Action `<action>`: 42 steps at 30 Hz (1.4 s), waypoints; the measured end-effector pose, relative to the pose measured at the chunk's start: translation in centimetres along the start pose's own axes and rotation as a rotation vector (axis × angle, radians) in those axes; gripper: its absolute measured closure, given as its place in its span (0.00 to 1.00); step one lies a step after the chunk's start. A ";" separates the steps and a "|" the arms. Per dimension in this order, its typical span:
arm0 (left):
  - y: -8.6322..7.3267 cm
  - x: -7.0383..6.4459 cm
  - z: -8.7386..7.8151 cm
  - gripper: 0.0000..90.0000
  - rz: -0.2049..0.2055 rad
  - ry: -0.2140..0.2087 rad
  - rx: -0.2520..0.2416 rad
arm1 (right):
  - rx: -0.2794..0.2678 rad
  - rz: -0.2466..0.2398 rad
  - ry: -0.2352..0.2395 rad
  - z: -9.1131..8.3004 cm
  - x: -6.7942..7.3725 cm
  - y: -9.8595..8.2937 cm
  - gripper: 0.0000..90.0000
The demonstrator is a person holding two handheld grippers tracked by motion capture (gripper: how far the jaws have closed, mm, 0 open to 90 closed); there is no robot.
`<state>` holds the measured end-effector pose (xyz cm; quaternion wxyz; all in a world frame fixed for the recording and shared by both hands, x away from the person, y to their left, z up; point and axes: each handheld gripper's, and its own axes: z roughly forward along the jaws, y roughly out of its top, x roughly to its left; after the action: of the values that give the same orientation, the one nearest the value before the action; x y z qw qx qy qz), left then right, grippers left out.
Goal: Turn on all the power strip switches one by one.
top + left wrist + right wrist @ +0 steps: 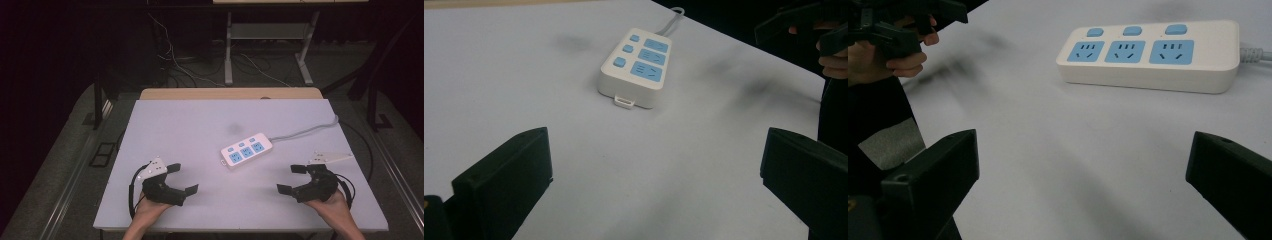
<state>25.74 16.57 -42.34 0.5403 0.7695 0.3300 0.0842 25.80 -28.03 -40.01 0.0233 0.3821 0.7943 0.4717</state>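
The surface (pixel 190 130) is the biggest thing here: a flat, matte, pale sheet with square corners, a strip of light wood showing along its far edge. It carries a few faint grey smudges, one just beyond the power strip.

The power strip (pixel 247 149) lies near the middle, a little toward the right, set at an angle. It is a smooth white plastic block with rounded corners, three blue socket faces in a row and three small blue buttons beside them. Its grey cord (pixel 305 131) runs off over the right edge, where I lose it against the dark floor.

The left tool (pixel 179 178) sits near the front left corner, chunky black plastic with a grey three-cornered plate on top, its jaws wide apart and holding nothing. The right tool (pixel 292 179), near the front right, is the same build and also gapes empty. Both are well short of the power strip. The hands behind them are cut off at the bottom edge.
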 end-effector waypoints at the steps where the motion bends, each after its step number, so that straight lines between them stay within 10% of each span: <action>1: 0.0 0.0 0.0 0.00 0.001 0.000 0.001 | 0.005 -0.005 0.003 0.0 0.0 0.2 0.01; 42: -0.2 0.0 0.1 0.00 -0.008 -0.008 0.009 | 0.114 -0.116 0.037 2.4 -0.1 7.5 0.01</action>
<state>25.76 16.54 -42.53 0.5385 0.7710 0.3312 0.0773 31.22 -24.36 -35.59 0.0142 0.3274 0.8410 0.4304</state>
